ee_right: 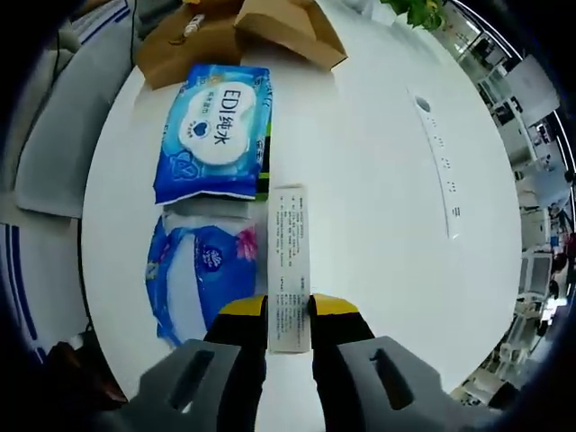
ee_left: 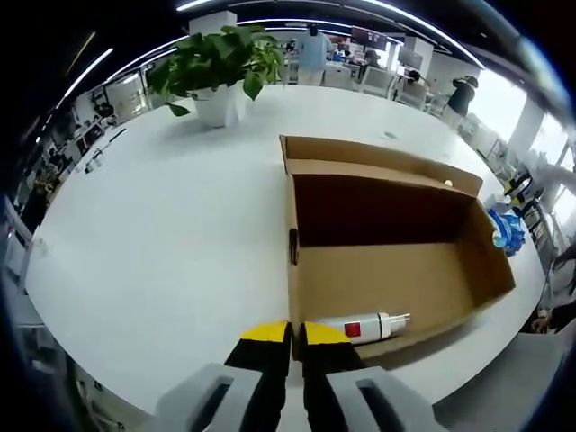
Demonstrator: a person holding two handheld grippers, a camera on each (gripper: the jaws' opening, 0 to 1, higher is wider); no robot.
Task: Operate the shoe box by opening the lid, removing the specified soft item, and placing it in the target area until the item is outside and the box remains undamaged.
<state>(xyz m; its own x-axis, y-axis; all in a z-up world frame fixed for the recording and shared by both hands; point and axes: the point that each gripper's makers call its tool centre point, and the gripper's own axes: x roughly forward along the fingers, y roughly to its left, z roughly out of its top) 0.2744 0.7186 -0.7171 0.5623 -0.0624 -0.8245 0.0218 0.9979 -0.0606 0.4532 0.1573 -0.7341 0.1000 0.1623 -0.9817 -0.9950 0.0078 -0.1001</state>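
Right gripper [ee_right: 289,310]: clamped on long white carton [ee_right: 289,265].
Left gripper [ee_left: 294,335]: jaws closed, empty, at shoe box [ee_left: 387,270] wall; spray bottle [ee_left: 364,326] inside.

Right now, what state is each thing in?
Brown cardboard shoe box: open.
White spray bottle with red label: lying inside the box.
Long white printed carton: gripped by right gripper.
Blue wipes pack: flat on table.
Left gripper: shut, empty.
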